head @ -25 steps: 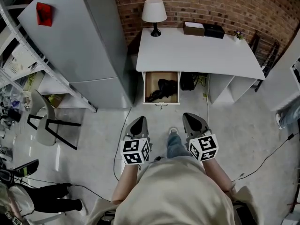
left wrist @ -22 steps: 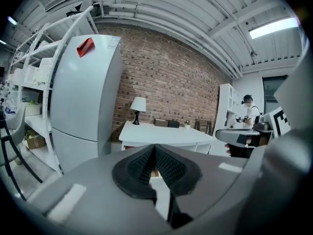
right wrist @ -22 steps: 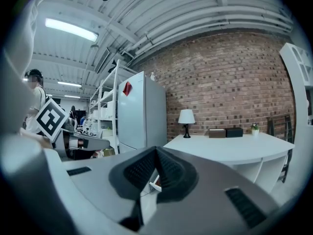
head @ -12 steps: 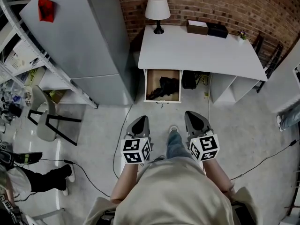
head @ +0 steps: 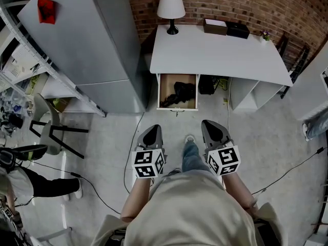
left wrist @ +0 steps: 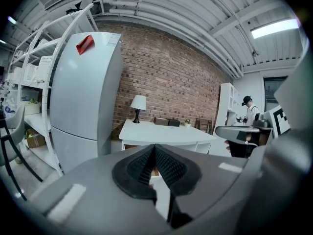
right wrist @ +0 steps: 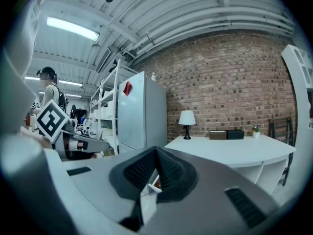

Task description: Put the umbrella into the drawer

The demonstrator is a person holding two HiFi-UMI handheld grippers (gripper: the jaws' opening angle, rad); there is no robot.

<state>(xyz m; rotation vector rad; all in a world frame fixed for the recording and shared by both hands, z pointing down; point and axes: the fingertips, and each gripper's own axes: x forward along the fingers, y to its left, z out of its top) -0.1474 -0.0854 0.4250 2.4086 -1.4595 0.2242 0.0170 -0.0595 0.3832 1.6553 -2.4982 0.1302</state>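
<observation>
A black folded umbrella lies inside the open wooden drawer under the left end of the white desk. My left gripper and right gripper hang side by side over the grey floor, well short of the drawer, on either side of the person's leg. Both are shut with nothing between their jaws. In the left gripper view the pads meet in front of the desk. The right gripper view shows its pads closed too, with the desk beyond.
A tall grey fridge stands left of the desk. A lamp and two boxes sit on the desk's far edge by the brick wall. A chair, shelving, floor cables and another person's legs lie at left.
Both grippers have kept still. The head view has shifted slightly, and the other person at the lower left has moved their legs.
</observation>
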